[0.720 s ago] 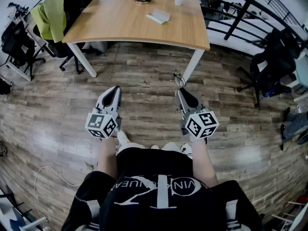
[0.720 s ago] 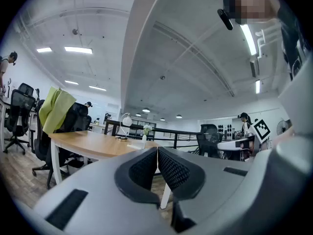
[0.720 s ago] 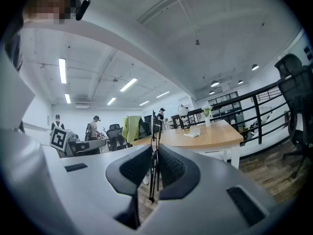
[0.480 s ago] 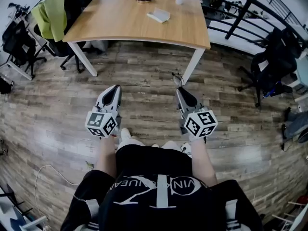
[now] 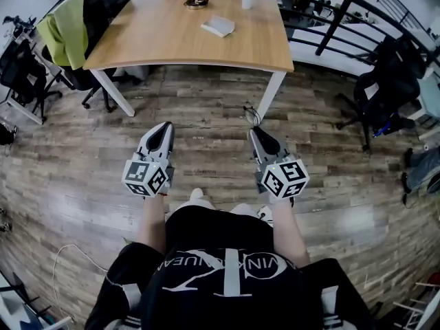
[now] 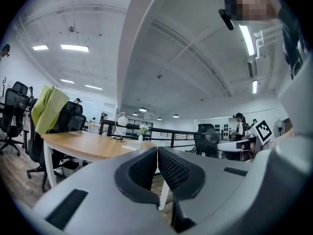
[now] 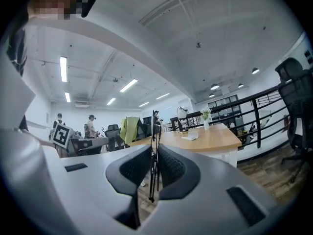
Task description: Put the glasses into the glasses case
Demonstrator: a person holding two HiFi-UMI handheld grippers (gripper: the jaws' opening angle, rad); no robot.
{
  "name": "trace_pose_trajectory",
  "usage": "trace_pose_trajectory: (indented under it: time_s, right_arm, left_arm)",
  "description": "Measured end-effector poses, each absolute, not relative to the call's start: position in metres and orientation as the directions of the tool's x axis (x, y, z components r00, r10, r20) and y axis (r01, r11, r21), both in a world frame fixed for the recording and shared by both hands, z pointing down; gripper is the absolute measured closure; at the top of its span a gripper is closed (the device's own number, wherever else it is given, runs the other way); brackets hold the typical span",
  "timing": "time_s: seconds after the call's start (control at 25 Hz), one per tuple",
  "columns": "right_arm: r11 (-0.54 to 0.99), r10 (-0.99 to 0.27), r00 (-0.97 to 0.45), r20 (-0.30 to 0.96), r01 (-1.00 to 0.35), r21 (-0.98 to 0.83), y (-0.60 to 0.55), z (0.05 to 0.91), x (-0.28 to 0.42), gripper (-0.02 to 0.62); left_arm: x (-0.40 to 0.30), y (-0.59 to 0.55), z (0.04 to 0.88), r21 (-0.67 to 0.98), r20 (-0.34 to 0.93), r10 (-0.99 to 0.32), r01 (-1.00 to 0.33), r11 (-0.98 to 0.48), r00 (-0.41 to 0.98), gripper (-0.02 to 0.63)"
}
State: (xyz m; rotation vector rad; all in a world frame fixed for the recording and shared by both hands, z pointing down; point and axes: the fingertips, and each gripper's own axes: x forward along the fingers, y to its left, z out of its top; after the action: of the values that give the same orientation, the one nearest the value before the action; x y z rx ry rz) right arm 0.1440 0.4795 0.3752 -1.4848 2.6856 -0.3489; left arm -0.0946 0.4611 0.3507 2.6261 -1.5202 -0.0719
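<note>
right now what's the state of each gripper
left gripper: closed, nothing between its jaws
right gripper: closed on the glasses, thin dark frame pinched between the pads

On the table (image 5: 172,43), the case (image 5: 218,25) is too small to tell whether it lies open or closed; a dark round thing (image 5: 196,2) nearby is too small to identify. The frame's top edge crops the vase (image 5: 247,0) and its plant. The glasses (image 7: 154,126), seen edge-on, show only as thin dark lines; the lenses cannot be made out. The person's torso hides most of both shoes (image 5: 196,194).
</note>
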Motion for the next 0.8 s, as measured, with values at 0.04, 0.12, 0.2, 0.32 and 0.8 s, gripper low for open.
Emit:
trace_pose_trajectory:
  time_s: [0.04, 0.12, 0.2, 0.32, 0.8]
  right_arm:
    - [0.507, -0.845, -0.532, 0.060, -0.832, -0.225, 0.477, 0.375, 0.146, 0.545]
    - [0.497, -0.850, -0.522, 0.065, -0.838, -0.224, 0.473, 0.377, 0.148, 0.545]
    - [0.489, -0.853, -0.516, 0.077, -0.843, -0.225, 0.468, 0.381, 0.150, 0.545]
    - [0.482, -0.854, -0.512, 0.090, -0.845, -0.232, 0.456, 0.390, 0.152, 0.545]
    - [0.466, -0.868, -0.491, 0.067, -0.854, -0.230, 0.359, 0.378, 0.152, 0.545]
  left_arm:
    - [-0.094, 0.459, 0.350, 0.114, 0.015, -0.866, -0.861, -0.496, 0.501, 0.584]
    - [-0.098, 0.453, 0.350, 0.119, 0.019, -0.869, -0.864, -0.488, 0.494, 0.584]
    - [-0.105, 0.445, 0.352, 0.135, 0.020, -0.878, -0.872, -0.471, 0.478, 0.584]
    - [-0.107, 0.429, 0.362, 0.157, 0.023, -0.884, -0.875, -0.459, 0.467, 0.584]
    - [-0.094, 0.321, 0.363, 0.187, 0.001, -0.850, -0.835, -0.517, 0.526, 0.584]
